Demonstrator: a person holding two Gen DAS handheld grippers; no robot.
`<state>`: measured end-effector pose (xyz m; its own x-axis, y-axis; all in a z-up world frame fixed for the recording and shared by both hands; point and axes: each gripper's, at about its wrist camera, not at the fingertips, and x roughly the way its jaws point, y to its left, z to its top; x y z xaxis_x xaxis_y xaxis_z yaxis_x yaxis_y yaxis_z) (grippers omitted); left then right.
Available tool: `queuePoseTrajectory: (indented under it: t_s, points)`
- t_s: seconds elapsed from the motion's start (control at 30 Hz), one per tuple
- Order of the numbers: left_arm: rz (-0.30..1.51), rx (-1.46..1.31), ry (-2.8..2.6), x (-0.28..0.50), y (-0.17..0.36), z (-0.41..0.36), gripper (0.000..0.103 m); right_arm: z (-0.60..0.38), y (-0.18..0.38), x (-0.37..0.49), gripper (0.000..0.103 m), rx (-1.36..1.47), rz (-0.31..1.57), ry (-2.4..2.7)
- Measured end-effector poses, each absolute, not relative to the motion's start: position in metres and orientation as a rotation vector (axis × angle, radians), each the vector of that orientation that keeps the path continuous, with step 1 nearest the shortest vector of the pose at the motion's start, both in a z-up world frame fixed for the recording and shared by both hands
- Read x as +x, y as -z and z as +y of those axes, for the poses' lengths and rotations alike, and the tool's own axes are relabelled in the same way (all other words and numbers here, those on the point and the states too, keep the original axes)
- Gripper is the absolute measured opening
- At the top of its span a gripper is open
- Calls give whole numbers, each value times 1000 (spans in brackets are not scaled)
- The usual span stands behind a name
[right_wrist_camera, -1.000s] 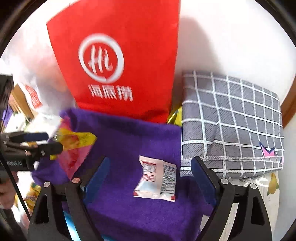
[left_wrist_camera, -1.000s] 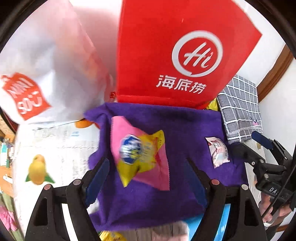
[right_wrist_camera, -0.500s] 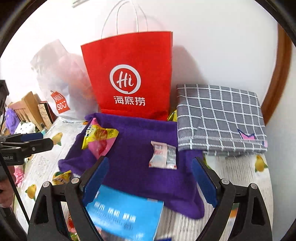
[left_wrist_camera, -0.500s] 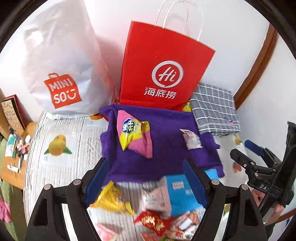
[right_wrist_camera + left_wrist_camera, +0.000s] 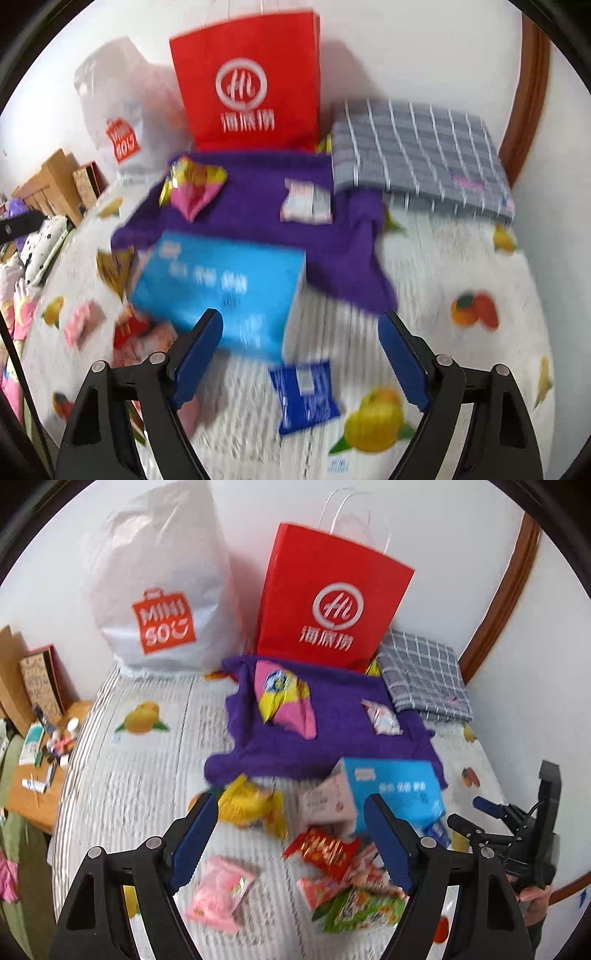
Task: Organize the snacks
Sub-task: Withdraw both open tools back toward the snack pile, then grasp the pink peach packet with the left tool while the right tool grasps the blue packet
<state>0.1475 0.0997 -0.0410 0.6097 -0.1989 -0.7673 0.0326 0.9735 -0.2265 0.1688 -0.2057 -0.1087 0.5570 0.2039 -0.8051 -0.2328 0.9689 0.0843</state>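
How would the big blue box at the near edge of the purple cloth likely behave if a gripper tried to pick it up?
The blue box shows flat faces and crisp edges, so it is probably stiff. It looks wider than the right gripper, whose closing jaws hold nothing, so a flat-on pinch may fail. It rests partly on loose snack packets and might tilt when nudged.

Left tongs (image 5: 288, 834) spread wide and empty; right tongs (image 5: 301, 354) closing, likewise empty.
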Motion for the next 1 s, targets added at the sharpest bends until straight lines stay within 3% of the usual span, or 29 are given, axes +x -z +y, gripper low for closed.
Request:
queuePoseTrajectory:
  t_s: [0.07, 0.4, 0.57, 0.67, 1.0]
  points:
    - [918, -191, 133, 141, 47, 104, 79, -207, 124, 162, 79, -33, 968, -265]
    - [915, -256, 68, 114, 68, 138, 79, -205, 161, 151, 77, -41, 1008, -265]
    - [947, -267, 59, 109, 84, 144, 79, -203, 175, 148, 58, -61, 992, -238]
    - [965, -249, 41, 108, 96, 143, 79, -206, 177, 143, 54, -48, 961, -219]
    - [1022, -145, 17, 111, 137, 130, 79, -209, 179, 136, 53, -30, 893, -220]
